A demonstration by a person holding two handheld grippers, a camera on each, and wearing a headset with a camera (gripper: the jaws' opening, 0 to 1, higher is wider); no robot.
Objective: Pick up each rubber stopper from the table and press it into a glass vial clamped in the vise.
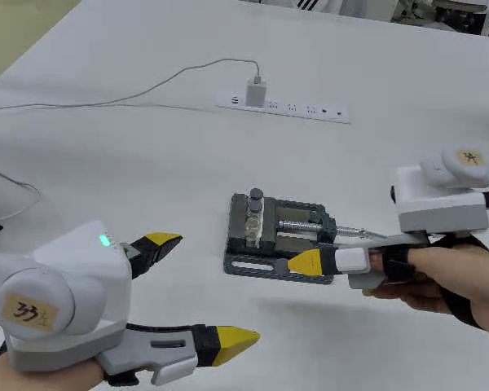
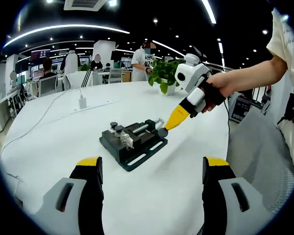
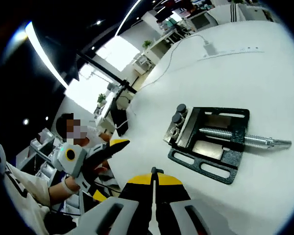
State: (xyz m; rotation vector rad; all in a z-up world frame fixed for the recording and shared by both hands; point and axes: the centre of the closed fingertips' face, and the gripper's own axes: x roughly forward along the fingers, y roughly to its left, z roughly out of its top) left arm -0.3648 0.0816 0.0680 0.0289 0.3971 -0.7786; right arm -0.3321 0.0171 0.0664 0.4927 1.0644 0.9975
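I had the right gripper (image 1: 310,262) low beside the vise (image 1: 265,262), its yellow tip just off the near edge of the base and close under the screw (image 1: 354,234) that jutted out toward my hand. Its jaws were pressed together with nothing between them. The left gripper (image 1: 200,289) hovered apart from the vise on the other side, jaws spread wide and empty.

The stoppers (image 1: 256,195) sat on top of the glass vials (image 1: 253,228), which stood upright, side by side, clamped at the fixed end of the vise. In both gripper views I counted two dark caps there. I judged the work nearly done, with only a final press left to seat them.

To do that well, I would have lifted the closed tip clear of the screw, brought it directly over one cap, and pushed straight down along the vial. A sideways push could have cracked the glass or slid the vise. The wide left jaws could have steadied the base.

The white surface (image 1: 391,342) lay open all round the vise. The power strip (image 1: 285,107) and its cable (image 1: 147,88) were well apart at the far side, and the screw was the only thing near enough to snag
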